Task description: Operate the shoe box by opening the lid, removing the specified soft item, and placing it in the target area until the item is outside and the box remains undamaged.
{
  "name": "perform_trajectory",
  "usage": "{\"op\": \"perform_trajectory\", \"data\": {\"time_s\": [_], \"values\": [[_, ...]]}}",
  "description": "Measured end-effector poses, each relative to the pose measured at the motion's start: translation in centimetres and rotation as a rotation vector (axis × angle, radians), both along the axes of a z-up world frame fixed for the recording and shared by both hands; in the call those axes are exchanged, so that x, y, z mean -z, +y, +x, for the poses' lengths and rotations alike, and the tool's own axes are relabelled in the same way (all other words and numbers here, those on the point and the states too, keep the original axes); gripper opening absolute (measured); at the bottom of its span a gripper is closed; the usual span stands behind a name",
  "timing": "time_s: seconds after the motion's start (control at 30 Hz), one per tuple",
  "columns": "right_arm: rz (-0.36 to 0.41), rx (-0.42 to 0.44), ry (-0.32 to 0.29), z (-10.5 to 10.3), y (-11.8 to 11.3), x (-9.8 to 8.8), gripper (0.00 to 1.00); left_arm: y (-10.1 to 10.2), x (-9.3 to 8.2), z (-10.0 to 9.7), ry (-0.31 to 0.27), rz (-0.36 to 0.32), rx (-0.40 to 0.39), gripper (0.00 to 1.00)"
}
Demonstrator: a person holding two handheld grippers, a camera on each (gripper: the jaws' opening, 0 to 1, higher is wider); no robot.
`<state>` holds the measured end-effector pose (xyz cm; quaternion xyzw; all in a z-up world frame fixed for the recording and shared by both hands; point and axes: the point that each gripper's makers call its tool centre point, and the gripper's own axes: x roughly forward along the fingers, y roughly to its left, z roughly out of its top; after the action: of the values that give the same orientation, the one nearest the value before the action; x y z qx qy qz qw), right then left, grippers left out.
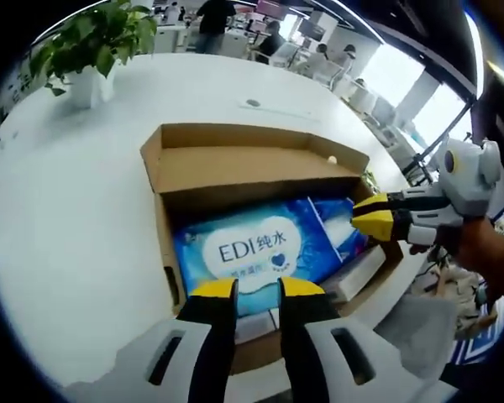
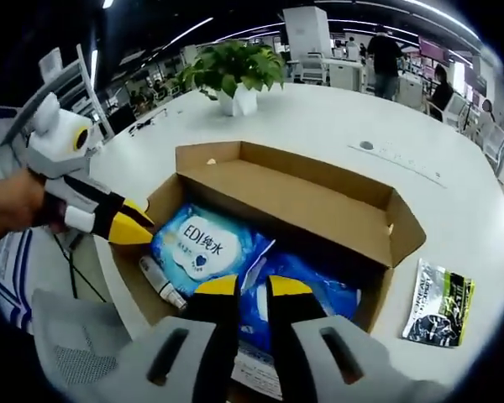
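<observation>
Lid stage done: shoe box (image 1: 235, 164) sits open on the white table (image 1: 76, 227), lid flap folded back and standing up behind, cardboard looks intact, no tears seen.

Soft item, the blue EDI wipes pack (image 1: 256, 252), is inside the box, lying flat on top of other contents. In the right gripper view the same pack (image 2: 203, 243) lies next to a second blue pack (image 2: 307, 294), w/ a small white bottle (image 2: 161, 284) by the box wall.

Your left gripper (image 1: 256, 290): jaws slightly apart, nothing between them, poised at the near edge of the pack. Your right gripper (image 2: 240, 285): jaws nearly together, empty, above the box.

Left to do: grasp, lift out, place in target area. A green-black sachet (image 2: 437, 312) lies on the table outside the box. Est. roughly a third done.
</observation>
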<state>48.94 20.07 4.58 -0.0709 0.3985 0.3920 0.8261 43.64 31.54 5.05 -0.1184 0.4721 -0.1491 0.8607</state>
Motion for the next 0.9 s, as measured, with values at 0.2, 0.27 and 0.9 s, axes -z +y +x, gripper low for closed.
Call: {"op": "perform_trajectory", "data": {"time_s": [0.2,0.27,0.9], "values": [[-0.006,-0.007,0.03,0.2,1.5,1.5,0.1,0.3,0.1,-0.1,0.0,-0.004,0.009,0.16],[-0.018,-0.006,0.046,0.2,1.7,2.1,0.1,0.4,0.2,-0.1,0.0,-0.003,0.012,0.16],[0.003,0.051,0.141,-0.2,2.2,3.7,0.0,0.1,0.8,-0.3,0.01,-0.018,0.011,0.14]]}}
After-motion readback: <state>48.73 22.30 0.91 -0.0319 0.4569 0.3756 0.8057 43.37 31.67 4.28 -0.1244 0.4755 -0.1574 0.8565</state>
